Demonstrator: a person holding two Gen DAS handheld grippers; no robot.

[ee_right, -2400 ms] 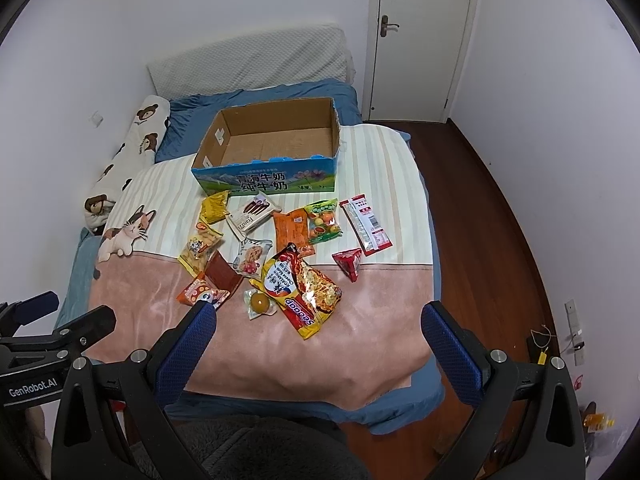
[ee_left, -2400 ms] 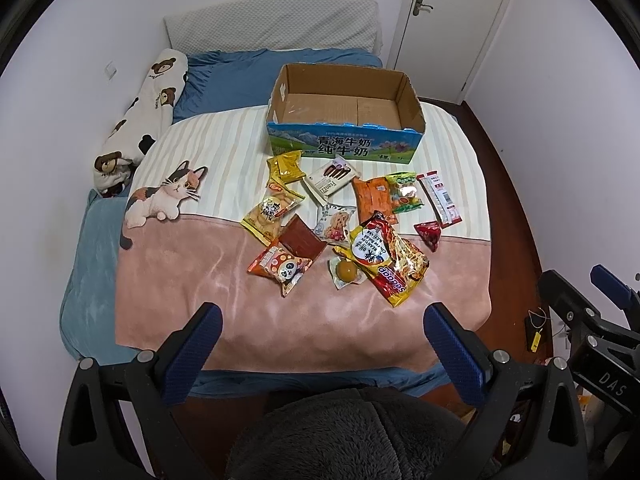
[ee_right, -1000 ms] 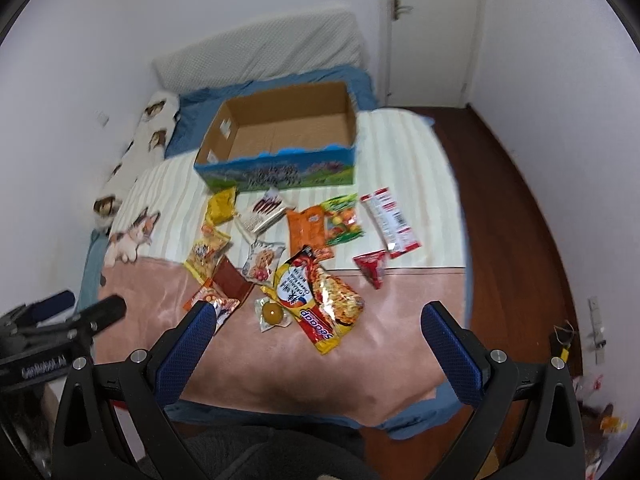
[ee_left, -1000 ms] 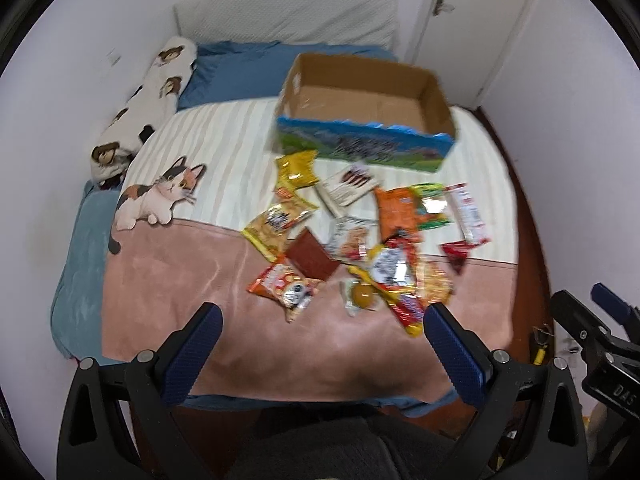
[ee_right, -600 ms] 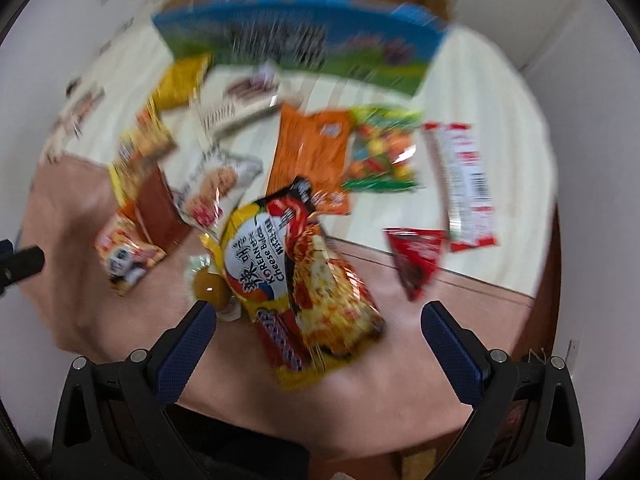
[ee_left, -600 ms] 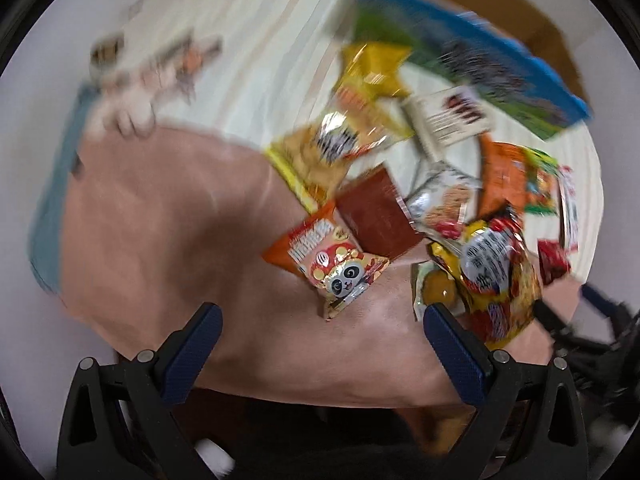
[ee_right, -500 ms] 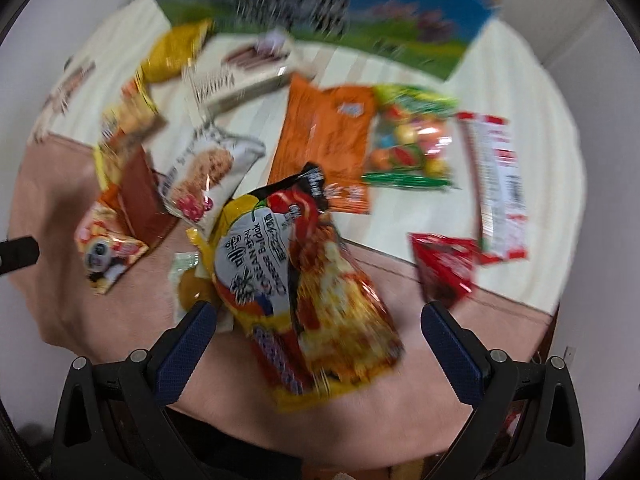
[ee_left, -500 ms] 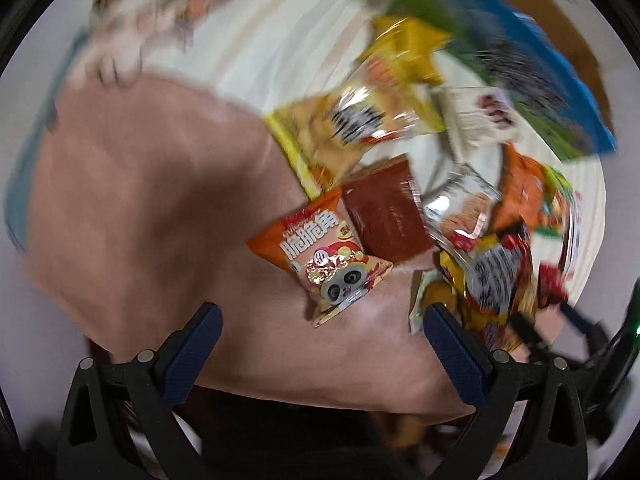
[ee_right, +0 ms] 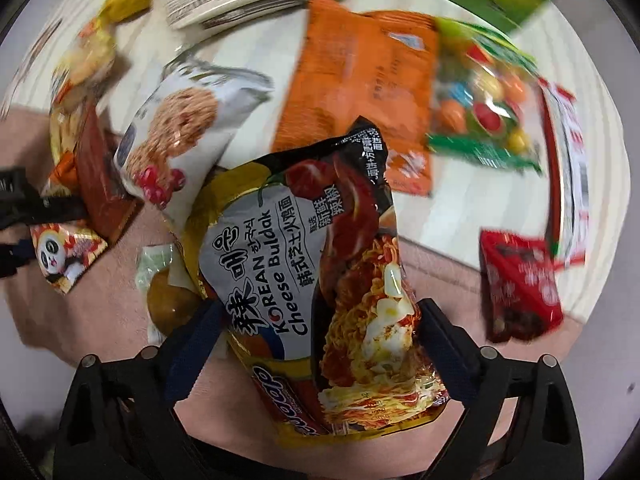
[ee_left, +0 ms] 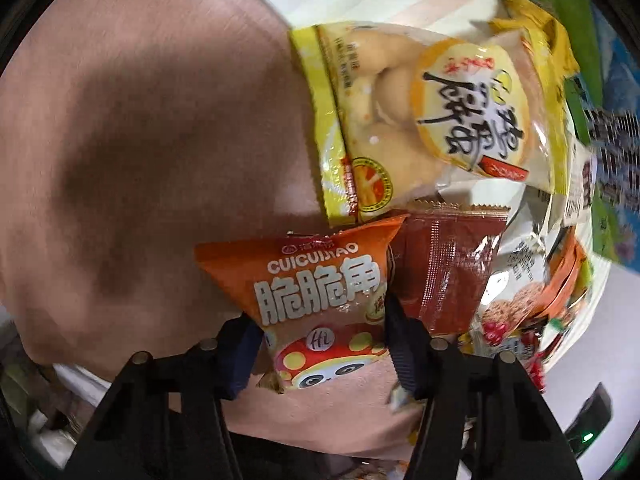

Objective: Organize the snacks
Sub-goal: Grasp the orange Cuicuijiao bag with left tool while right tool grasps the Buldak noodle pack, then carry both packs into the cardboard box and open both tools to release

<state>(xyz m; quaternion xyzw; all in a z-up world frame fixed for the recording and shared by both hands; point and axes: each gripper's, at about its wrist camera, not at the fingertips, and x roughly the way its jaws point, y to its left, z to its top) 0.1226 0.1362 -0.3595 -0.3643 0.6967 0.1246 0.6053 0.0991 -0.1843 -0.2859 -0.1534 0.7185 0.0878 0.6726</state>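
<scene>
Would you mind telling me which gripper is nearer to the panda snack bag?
Left. The left gripper straddles the panda bag; the right gripper straddles the noodle packet, further from it.

Bedspread (ee_left: 132, 128): matt pink cloth, soft fine nap; striped cream part (ee_right: 448, 216) same matt weave. Panda bag (ee_left: 320, 300): glossy orange plastic film, crinkled. Brown sachet (ee_left: 444, 264): semi-gloss foil-like film, serrated edge. Cracker pack (ee_left: 420, 120): clear shiny plastic, yellow printed borders. Noodle pack (ee_right: 320, 280): high-gloss film, glare spots. Orange pack (ee_right: 360, 80): duller satin film. Cookie bag (ee_right: 184, 120): shiny silvery-white film. Red packet (ee_right: 520, 288): glossy film. Left tool (ee_left: 324, 344): matt black plastic frame, metal screws, blue rubbery ribbed pads (ee_left: 404, 356). Right tool (ee_right: 316, 352): same finish.
</scene>
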